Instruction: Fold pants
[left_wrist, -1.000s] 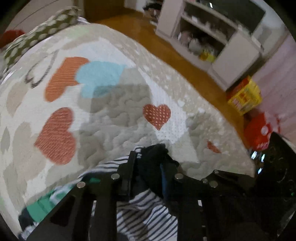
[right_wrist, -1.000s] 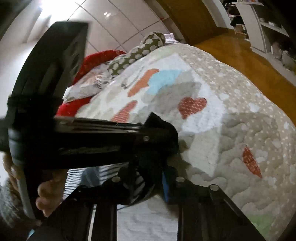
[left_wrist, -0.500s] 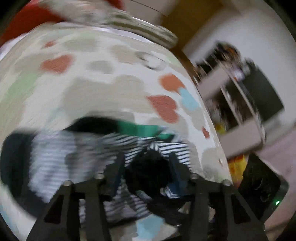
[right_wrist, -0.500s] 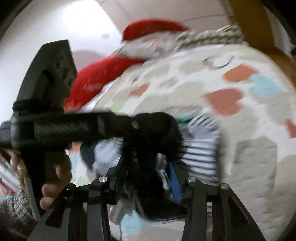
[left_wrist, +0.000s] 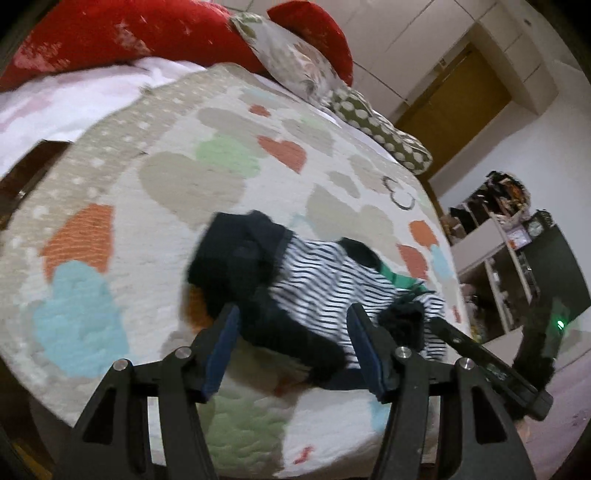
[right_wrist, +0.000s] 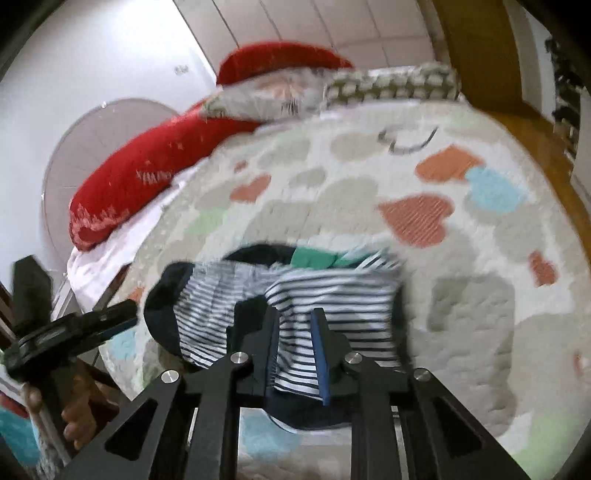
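The pants (left_wrist: 317, 284) are black-and-white striped with black cuffs and a green patch, lying bunched on the heart-patterned quilt (left_wrist: 166, 192). My left gripper (left_wrist: 295, 343) is open, its fingers apart on either side of a black cuff, gripping nothing. My right gripper (right_wrist: 295, 339) is shut on the pants (right_wrist: 332, 306), pinching striped fabric between its blue pads. The right gripper also shows at the right of the left wrist view (left_wrist: 424, 325), clamped on the pants' edge. The left gripper shows at the left of the right wrist view (right_wrist: 122, 317), beside the cuff.
Red pillows (left_wrist: 129, 40) and patterned cushions (left_wrist: 380, 129) lie at the bed's head. A white shelf unit (left_wrist: 495, 251) stands beyond the bed. A wooden bed edge (left_wrist: 26, 173) shows at left. The quilt's front edge (left_wrist: 258, 454) drops off below the grippers.
Both grippers swung round with the pants toward the pillows. My left gripper has opened and let go of the black cuff; the pants now lie spread on the quilt.
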